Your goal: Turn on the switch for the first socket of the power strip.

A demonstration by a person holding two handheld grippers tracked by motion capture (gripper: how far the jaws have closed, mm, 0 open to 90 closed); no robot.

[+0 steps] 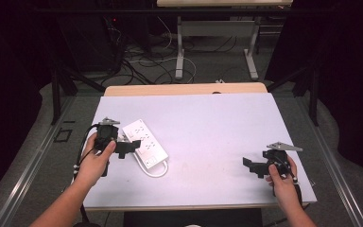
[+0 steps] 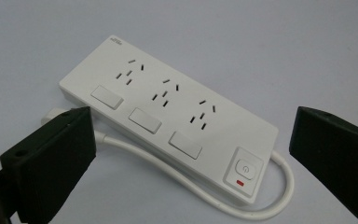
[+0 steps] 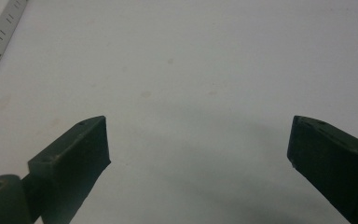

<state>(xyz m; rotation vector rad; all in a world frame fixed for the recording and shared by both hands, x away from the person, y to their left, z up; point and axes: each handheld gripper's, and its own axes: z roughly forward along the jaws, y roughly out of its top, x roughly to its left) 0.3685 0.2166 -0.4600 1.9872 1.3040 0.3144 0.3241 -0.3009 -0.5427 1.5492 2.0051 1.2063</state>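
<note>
The power strip is a flat white plastic bar with three outlet groups, three rocker switches and a round power button above a red mark. It lies on the left part of your white tabletop, long axis slanting from far-left to near-right, its cord looped along the near side. Your left gripper hovers just beside it, jaws spread wide, gripping nothing. Your right gripper, also spread and empty, sits well apart near the right edge, bare surface between.
</note>
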